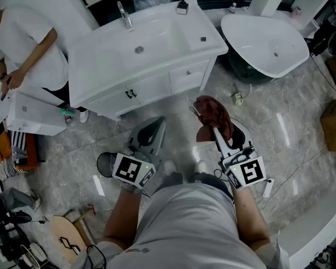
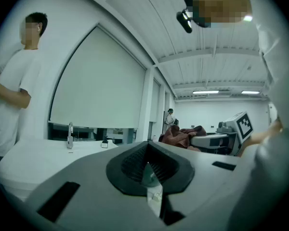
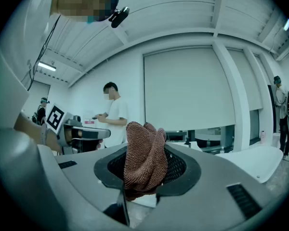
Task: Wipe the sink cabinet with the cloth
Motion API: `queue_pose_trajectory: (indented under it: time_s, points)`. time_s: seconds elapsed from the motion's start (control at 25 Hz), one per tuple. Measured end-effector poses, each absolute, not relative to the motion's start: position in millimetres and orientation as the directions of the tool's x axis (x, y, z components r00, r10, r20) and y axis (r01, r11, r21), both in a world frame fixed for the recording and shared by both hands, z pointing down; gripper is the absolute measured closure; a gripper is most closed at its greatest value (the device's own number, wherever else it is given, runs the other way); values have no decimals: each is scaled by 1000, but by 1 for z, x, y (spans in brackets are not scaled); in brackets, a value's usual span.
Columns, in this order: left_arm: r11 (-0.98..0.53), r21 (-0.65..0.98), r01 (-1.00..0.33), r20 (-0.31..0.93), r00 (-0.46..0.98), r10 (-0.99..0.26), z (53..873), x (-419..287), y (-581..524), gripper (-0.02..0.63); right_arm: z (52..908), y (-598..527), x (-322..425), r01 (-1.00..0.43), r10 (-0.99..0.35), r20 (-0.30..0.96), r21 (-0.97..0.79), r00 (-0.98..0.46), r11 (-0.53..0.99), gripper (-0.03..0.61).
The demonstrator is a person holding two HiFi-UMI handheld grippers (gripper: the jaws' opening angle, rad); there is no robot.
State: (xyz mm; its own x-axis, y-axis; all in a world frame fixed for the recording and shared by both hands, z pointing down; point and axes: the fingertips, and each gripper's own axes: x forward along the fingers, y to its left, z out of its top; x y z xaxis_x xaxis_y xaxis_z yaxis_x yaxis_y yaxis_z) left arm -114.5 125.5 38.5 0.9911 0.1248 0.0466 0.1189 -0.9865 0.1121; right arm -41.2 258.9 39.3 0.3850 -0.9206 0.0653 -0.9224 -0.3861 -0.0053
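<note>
Right tool [image 3: 143,186] clamps the cloth [image 3: 145,150]; left tool [image 2: 149,173] closed.

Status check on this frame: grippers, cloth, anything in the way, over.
Left gripper shut, empty. Right gripper shut on cloth, short of sink cabinet, no contact. Person beside cabinet, head view's left.

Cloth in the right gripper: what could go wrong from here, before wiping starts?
The cloth is pinched in a bunch by the right gripper, with most of it loose above the jaws; it may slip out or wipe with only a small patch.
A person stands close beside the sink cabinet; a wide stroke there could bump them.
A corded object lies on the floor near the cabinet; stepping closer could snag it.
</note>
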Motion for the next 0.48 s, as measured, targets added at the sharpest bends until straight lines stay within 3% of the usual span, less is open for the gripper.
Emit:
queue_pose_trajectory:
  time_s: [0.48]
  points:
    - [-977, 147, 155, 49, 985, 164, 53, -128, 85, 604, 54, 234, -45, -882, -888, 76, -106, 454, -460, 436]
